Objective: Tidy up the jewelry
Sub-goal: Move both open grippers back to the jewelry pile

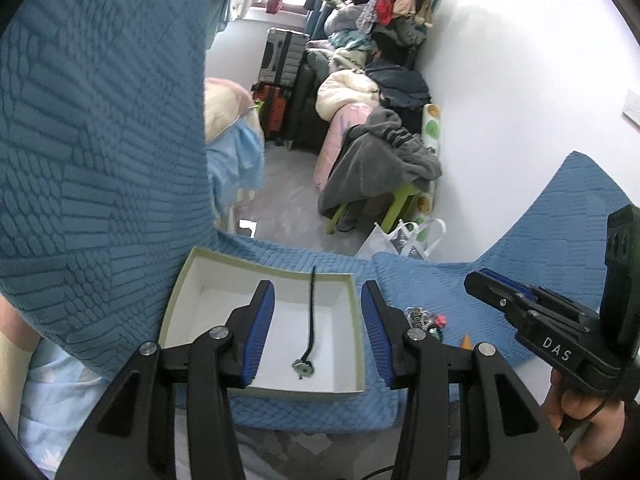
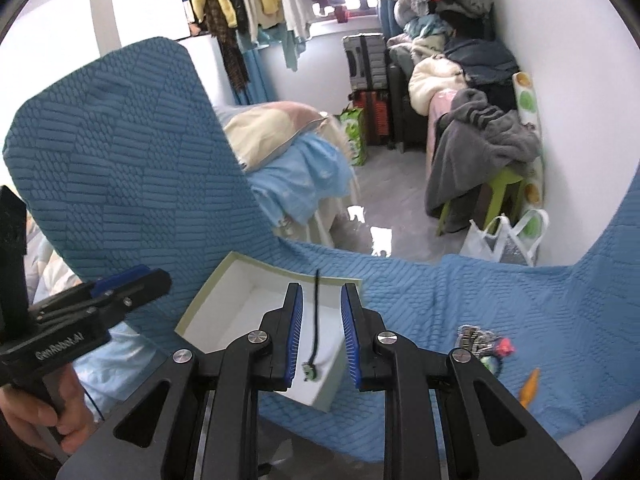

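A shallow box [image 1: 176, 312] with a white inside sat on a blue quilted cover [image 1: 432, 280]. In the box lay a necklace [image 1: 310, 320]: a black cord running from the far wall toward the near side, ending in a small greenish pendant [image 1: 303, 370] on the white floor.

The left gripper [image 1: 318, 328] hung above the box with its blue-padded fingers [image 1: 260, 332] set well apart and nothing between the pads. In its own view the cord and pendant appeared in the gap between the fingers, nearer the left one, but lying below on the box floor, clear of both pads.

The right gripper [image 2: 322, 334] was also above the box, its fingers [image 2: 294, 332] a narrow way apart and gripping nothing. In its view the cord ran down the gap between the pads, and the pendant [image 2: 309, 371] showed near the base of the left pad, again down in the box and not touched.

To the right of the box, on the cover, lay a small heap of other jewelry [image 2: 478, 340] with a pink piece [image 2: 505, 346] and, nearer, an orange item [image 2: 529, 388]. Each gripper was held by a hand [image 1: 580, 412] seen at the edge of the other's view.
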`<state>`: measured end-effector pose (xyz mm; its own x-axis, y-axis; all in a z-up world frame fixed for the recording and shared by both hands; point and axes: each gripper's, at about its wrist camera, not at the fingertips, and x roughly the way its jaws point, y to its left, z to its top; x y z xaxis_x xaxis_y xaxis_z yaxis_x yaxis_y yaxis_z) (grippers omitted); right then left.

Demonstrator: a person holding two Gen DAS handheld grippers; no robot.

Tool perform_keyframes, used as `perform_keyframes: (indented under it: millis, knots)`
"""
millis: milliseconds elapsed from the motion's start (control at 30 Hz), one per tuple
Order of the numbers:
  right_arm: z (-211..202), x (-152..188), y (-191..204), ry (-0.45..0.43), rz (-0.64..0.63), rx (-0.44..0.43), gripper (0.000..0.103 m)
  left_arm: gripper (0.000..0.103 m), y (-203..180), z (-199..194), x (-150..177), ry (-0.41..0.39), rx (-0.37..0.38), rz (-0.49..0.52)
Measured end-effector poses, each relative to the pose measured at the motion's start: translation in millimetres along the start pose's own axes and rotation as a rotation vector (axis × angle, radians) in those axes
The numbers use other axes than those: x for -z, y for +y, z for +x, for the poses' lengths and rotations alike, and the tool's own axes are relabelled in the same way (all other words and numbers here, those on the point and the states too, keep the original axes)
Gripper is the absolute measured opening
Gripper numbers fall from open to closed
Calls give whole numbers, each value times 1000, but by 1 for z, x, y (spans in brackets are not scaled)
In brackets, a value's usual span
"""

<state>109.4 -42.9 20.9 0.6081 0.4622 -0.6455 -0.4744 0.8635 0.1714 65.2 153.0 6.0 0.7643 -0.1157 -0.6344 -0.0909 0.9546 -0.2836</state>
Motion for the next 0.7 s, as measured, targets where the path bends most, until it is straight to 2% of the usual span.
perform_keyframes:
  millis: [267,700]
  knots:
    - [-17,11,-32,-43,16,49,18,46,-33,6,0,-18,29,27]
    - [-35,51,-99,-52,31,155,18,46,-90,50,16,-8,95,60]
